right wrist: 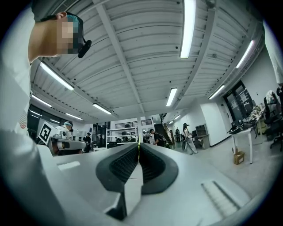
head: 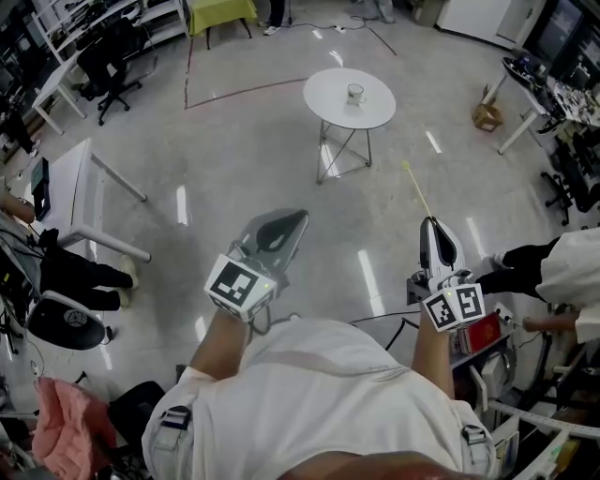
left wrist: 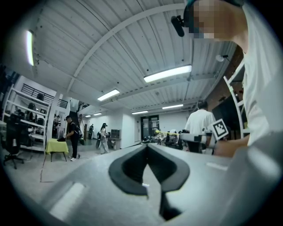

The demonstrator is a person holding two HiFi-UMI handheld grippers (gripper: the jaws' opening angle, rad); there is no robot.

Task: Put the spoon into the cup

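Grey plastic jaws of the right gripper (head: pixel 431 223) are pressed together on the handle of a slim yellow spoon (head: pixel 417 192), which juts up and forward from the tips, its far end in the air above the polished floor (head: pixel 234 159). The right gripper view shows the same pinch, with a thin yellow-green sliver caught where the ribbed black pads (right wrist: pixel 118 167) meet. The left gripper (head: pixel 302 216) is held level alongside it, its jaws closed on each other with nothing between them; in its own view the dark pads (left wrist: pixel 128 170) touch at the far tip. Each tool carries a cube with square markers (head: pixel 234 284) near the wrist, above the person's white shirt (head: pixel 309 394).

The cup (head: pixel 355 93) stands well apart from both grippers, ahead of them on a round white table (head: pixel 323 94) with thin metal legs. A white desk (head: pixel 80 192) sits to the left, a black office chair (head: pixel 111 66) beyond it. A cardboard box (head: pixel 487 115) lies on the floor to the right of the table, and a yellow-green covered table (head: pixel 221 13) stands at the far end of the room.
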